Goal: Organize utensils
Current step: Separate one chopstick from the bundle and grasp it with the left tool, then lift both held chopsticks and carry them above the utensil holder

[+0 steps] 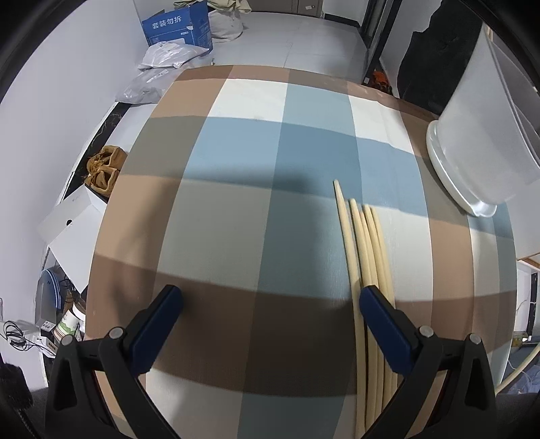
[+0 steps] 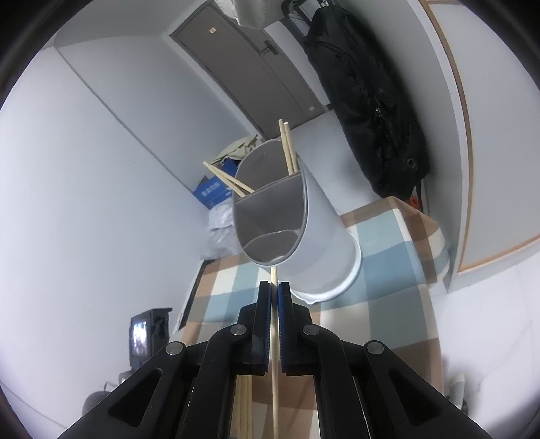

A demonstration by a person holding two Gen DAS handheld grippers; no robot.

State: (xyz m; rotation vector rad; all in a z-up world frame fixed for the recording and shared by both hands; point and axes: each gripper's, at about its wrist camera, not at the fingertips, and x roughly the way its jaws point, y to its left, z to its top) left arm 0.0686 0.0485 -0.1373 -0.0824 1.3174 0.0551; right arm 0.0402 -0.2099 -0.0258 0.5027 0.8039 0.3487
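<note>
Several pale wooden chopsticks (image 1: 368, 256) lie side by side on the checked tablecloth (image 1: 236, 202), running under the right finger (image 1: 384, 324) of my left gripper (image 1: 270, 297), which is open and empty. My right gripper (image 2: 274, 293) is shut on a single chopstick (image 2: 274, 371), whose tip points up at the rim of the white divided utensil holder (image 2: 314, 236). The holder's far compartment has several chopsticks (image 2: 288, 148) leaning in it. The holder also shows at the right in the left wrist view (image 1: 479, 141).
The table drops off at the left edge (image 1: 111, 216) to a floor with boxes and bags. A blue box (image 1: 179, 27) stands far back. A black bag (image 2: 371, 101) hangs on the wall behind the holder.
</note>
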